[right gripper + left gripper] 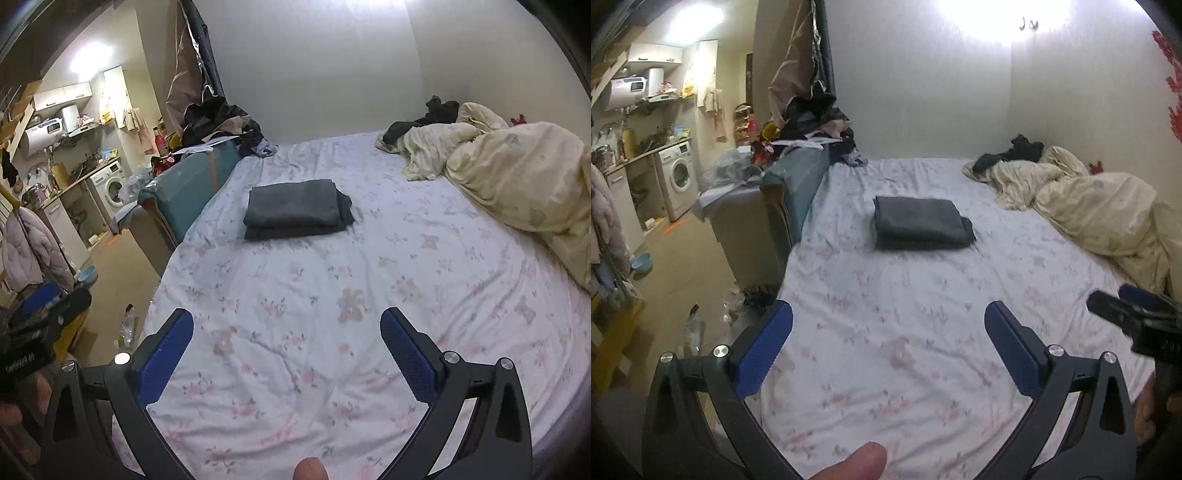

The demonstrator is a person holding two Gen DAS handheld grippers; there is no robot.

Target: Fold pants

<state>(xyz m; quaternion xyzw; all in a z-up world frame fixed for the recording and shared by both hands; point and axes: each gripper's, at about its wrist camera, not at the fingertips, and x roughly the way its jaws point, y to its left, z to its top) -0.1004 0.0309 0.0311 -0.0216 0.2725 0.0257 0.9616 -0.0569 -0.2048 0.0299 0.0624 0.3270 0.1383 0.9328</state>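
- Mid-bed (pixel 923 369): pants (pixel 921 222), dark grey, folded into a compact stack; I judge folding finished
- Left claw (pixel 888 332), right claw (pixel 287 339): both spread wide, empty, well short of it
- Next: nothing beyond perhaps squaring the protruding edge

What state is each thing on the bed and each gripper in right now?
Dark grey pants: folded into a flat rectangular stack, lying on the sheet.
White floral bed sheet: spread out, lightly wrinkled.
Cream duvet: bunched up along the far side.
Black garment: crumpled by the wall.
Left gripper: open, empty.
Right gripper: open, empty.
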